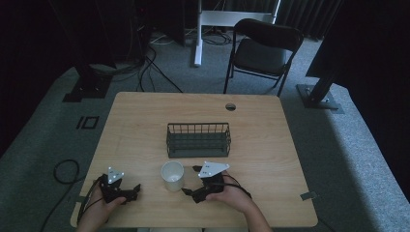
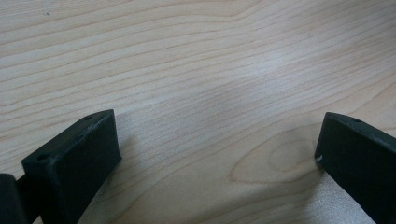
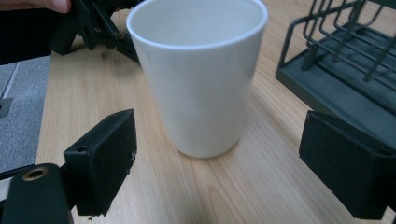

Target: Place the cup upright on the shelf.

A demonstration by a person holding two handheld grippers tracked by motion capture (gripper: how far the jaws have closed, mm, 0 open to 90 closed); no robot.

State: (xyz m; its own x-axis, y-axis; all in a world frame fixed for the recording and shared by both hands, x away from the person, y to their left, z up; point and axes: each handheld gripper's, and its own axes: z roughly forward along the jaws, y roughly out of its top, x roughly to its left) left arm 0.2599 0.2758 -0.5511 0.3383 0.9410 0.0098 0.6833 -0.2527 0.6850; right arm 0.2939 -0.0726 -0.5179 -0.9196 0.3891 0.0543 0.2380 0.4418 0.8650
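At the near edge of the wooden counter (image 1: 145, 125), the left gripper (image 1: 126, 192) rests low at the near left, its jaws spread wide over bare wood grain and holding nothing. To its right the right gripper (image 1: 197, 182) points left toward a white plastic cup (image 1: 172, 175), which stands upright between the two grippers, mouth up and apparently empty. In the right gripper view the cup (image 3: 198, 74) sits just ahead of the wide-open jaws, centred between them but not yet inside or touched. Farther back, just beyond the cup, a dark wire basket (image 1: 198, 139) stands mid-counter. This looks like the approach before a grasp: next the right gripper likely needs to slide forward until the jaws flank the cup's wall, then close gently.
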